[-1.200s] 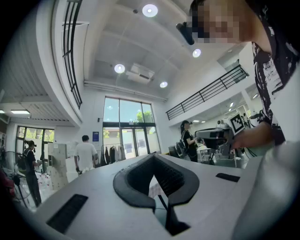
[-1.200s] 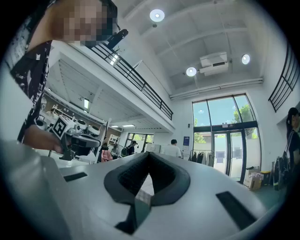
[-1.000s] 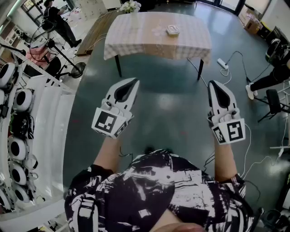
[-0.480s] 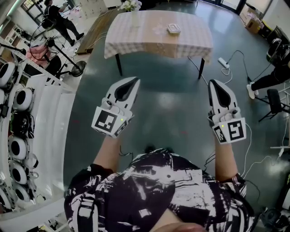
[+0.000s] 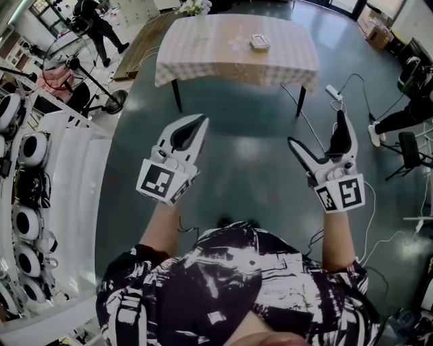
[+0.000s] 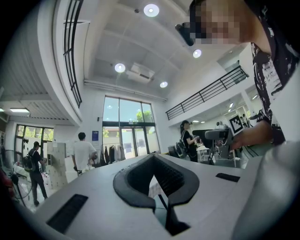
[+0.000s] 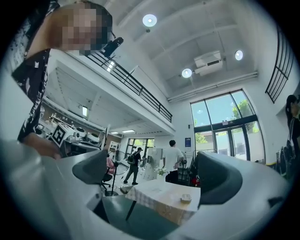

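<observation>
Both grippers are held in the air over a dark green floor, and neither holds anything. In the head view my left gripper [image 5: 195,122] is shut, its white fingers [image 5: 184,135] pointing toward a table. My right gripper [image 5: 316,130] is open, jaws spread wide. The left gripper view shows its black pads [image 6: 140,180] closed together at the left gripper [image 6: 153,160]. The right gripper [image 7: 154,172] frames the table [image 7: 161,193] between its pads [image 7: 92,167]. That table [image 5: 237,57] wears a checked cloth and carries a small box [image 5: 259,42] and flowers [image 5: 195,8].
Cables and a power strip [image 5: 331,92] lie on the floor at right, near a seated person's legs [image 5: 396,118]. A stand with a round base [image 5: 114,103] and white machines [image 5: 27,149] line the left. People [image 7: 172,160] stand beyond the table by glass doors [image 6: 129,136].
My right gripper has opened: its jaws were closed together and now stand wide apart. The left gripper stays shut and in place.
</observation>
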Tool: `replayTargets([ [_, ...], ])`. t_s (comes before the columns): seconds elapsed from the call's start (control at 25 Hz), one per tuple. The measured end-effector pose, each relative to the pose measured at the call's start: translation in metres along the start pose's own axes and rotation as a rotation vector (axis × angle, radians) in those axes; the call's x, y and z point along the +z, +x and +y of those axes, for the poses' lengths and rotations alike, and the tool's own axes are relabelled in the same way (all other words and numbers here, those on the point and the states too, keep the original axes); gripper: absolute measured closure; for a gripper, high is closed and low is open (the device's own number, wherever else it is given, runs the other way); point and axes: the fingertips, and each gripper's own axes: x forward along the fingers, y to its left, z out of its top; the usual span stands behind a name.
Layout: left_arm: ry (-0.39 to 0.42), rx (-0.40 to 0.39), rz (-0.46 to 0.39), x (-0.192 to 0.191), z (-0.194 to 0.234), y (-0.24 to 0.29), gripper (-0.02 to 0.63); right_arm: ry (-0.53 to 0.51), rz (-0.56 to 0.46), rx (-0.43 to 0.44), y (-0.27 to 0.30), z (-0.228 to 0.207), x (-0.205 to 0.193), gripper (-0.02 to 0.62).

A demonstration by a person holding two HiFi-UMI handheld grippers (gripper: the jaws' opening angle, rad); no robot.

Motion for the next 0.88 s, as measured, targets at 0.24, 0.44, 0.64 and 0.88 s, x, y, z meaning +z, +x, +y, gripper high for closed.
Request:
replayTargets([
  [0.24,-0.012,-0.01,-0.002,-0.011,0.014,-0.005,0.606,-0.018,0.032,0.014,0.012,0.014,-0.01,0.02],
  [0.44,-0.017,-0.02,-0.001,-0.023,0.043,-0.015,0.606,-0.031,0.052,-0.01,0.033,0.027,-0.015,0.02],
  [0.64,-0.022,-0.029,0.008,-0.043,0.077,-0.029,0.606,-0.047,0.067,-0.039,0.045,0.052,-0.024,0.02],
  [0.88,-0.02,-0.037,0.012,-0.049,0.095,-0.002,0.606,-0.043,0.087,-0.038,0.065,0.033,-0.036,0.02],
])
